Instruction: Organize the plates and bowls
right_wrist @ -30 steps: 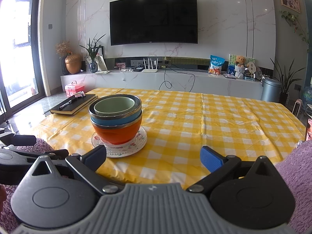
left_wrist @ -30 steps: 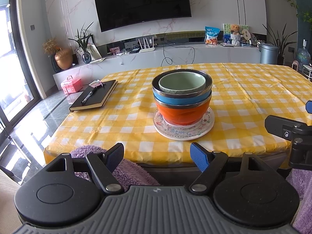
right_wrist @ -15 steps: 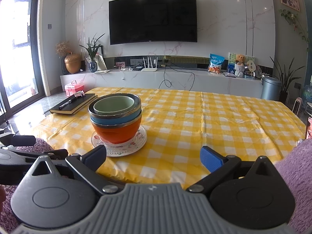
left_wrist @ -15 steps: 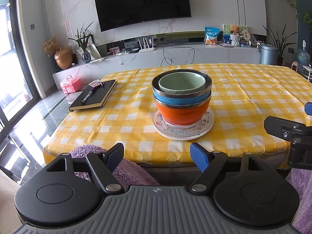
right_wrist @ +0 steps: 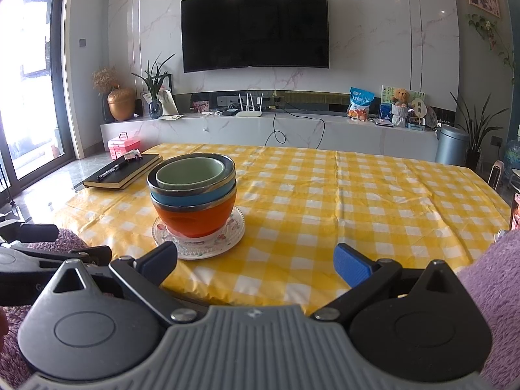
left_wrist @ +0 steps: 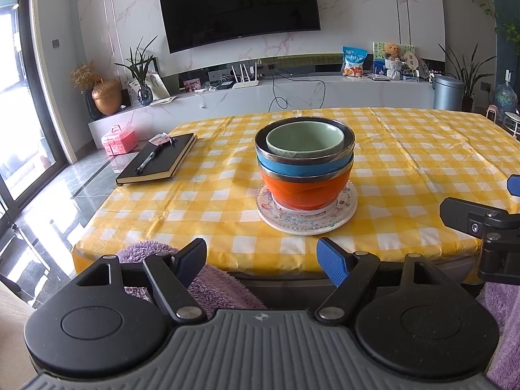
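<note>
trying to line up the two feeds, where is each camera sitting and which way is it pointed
Left wrist: on the left gripper, off the table's near edge, facing the bowl stack straight ahead; its open fingers and the right gripper's side show.
Right wrist: on the right gripper, further right, bowl stack left of centre; its open fingers and the left gripper's side show.
Shared: bowl stack on the plate, notebook, TV.

We see a black notebook with 1 pen lying on it, on the yellow checked tablecloth. Beyond the table, a pink case sits on the floor, a gold vase and white router on the ledge, a television above.
</note>
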Motion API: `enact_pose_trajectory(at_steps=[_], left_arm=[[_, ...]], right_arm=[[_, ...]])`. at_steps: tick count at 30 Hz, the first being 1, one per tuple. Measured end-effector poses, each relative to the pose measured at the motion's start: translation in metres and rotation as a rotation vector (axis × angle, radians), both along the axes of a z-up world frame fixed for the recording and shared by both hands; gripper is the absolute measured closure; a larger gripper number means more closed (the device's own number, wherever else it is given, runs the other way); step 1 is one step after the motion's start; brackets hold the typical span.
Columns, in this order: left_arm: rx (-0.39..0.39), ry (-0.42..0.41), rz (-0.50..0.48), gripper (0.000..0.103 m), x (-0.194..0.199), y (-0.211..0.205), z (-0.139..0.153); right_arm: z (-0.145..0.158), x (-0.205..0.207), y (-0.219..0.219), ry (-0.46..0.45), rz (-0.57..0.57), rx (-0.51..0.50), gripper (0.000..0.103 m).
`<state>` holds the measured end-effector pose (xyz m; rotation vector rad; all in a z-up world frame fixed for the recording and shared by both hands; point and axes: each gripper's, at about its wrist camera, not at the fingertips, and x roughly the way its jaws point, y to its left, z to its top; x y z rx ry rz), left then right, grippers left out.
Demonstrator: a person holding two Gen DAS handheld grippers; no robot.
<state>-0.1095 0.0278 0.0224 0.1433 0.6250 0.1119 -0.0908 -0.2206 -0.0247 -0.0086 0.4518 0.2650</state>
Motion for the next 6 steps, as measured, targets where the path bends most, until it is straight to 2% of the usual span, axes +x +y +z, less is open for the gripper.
enact_pose_trajectory(at_steps=[6], left_arm=[[-0.004, 0.001, 0.009, 0.012, 0.0012, -0.0016, 0.0006]], right_arm=[[-0.0007, -0.0002, 0.0003, 0.002, 0.001, -0.001, 0.003]])
